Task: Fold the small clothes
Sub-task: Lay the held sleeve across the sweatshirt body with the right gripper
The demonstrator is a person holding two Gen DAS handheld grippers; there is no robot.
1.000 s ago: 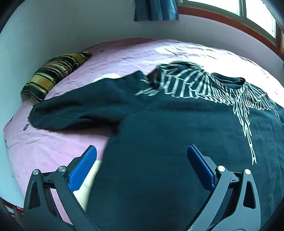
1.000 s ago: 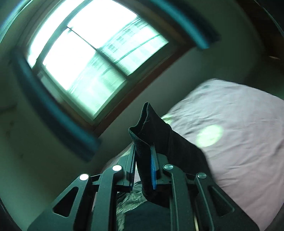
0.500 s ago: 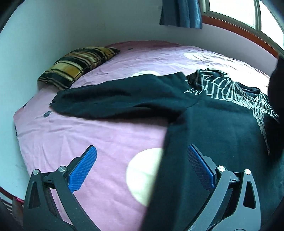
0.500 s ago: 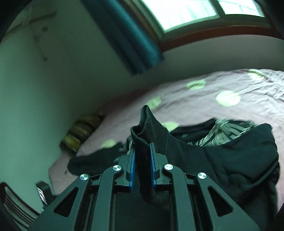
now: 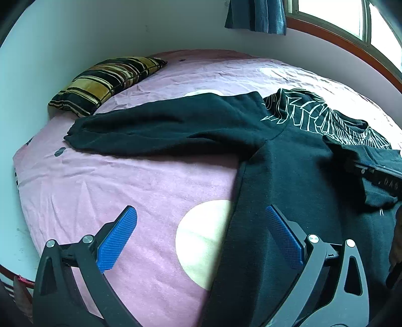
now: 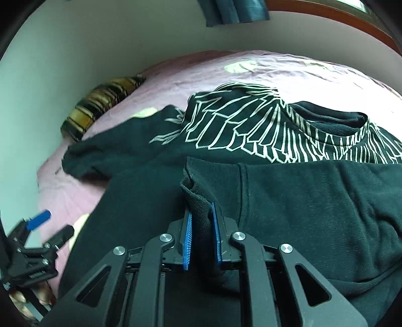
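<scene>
While a black sweatshirt (image 5: 296, 176) of soft, fleecy knit is spread over the pink bedsheet (image 5: 125, 191), one ribbed cuff (image 6: 198, 208) is clamped between the blue, finely ridged pads of the right gripper (image 6: 202, 226), whose jaws are nearly closed on the fabric. That sleeve (image 6: 314, 201) is draped across the chest of the garment, toward three o'clock in the right wrist view, in thick, rounded folds. A white line print (image 6: 251, 130) shaped like angular feathers is spread below the ribbed round collar (image 6: 334, 118), at twelve o'clock from the clamped cuff. The other sleeve (image 5: 163, 128) is stretched flat toward ten o'clock in the left wrist view, its cuff ending near a striped pillow (image 5: 105, 80) of yellow, brown and black weave. The left gripper (image 5: 201, 236) is held wide apart and grasps nothing; its cross-hatched blue pads (image 5: 118, 239) are set either side of the garment's straight side edge and a pale round dot (image 5: 201, 241) printed on the wrinkled sheet. Blue pleated curtain (image 5: 256, 15) cloth is seen at twelve o'clock beside a brown wooden window frame (image 5: 339, 45).
</scene>
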